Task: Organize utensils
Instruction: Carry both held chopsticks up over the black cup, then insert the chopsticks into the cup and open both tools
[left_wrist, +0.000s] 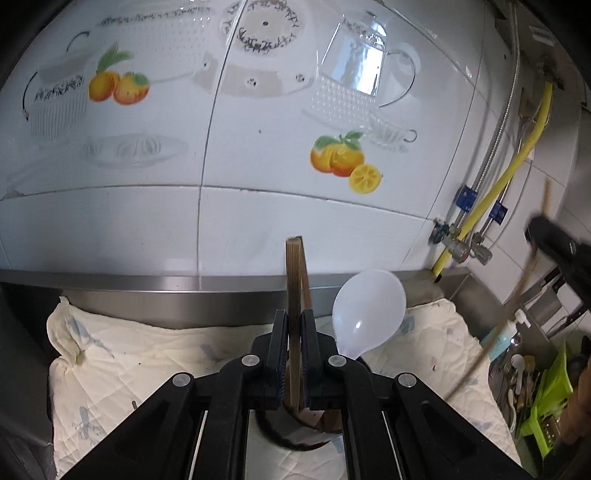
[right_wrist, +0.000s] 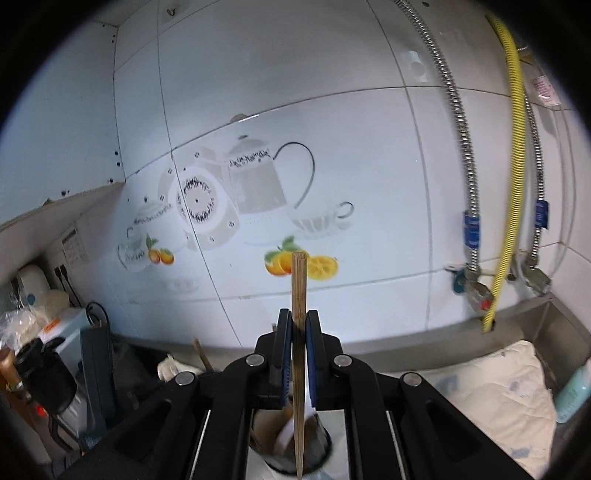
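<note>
A dark wooden chopstick (left_wrist: 294, 295) is clamped upright between the closed jaws of the left gripper (left_wrist: 294, 332), above a dark cup (left_wrist: 295, 437) on a quilted cloth (left_wrist: 147, 354) over the worktop. Beside it stands a white plastic spoon (left_wrist: 367, 314). A pale bamboo chopstick (right_wrist: 298, 295) is pinched upright by the right gripper (right_wrist: 298, 332), over a cup (right_wrist: 280, 443).

Wall: glossy white tiles (left_wrist: 258, 206) printed with teapots and oranges (left_wrist: 343, 162).
Pipes: yellow hose (right_wrist: 511, 184) and braided metal hoses (right_wrist: 461, 140) run down the wall to valves.
Tabletop: stainless steel rim (left_wrist: 147, 284), covered by cream quilted cloth (left_wrist: 155, 362).
Light: window reflection on the tiles.
</note>
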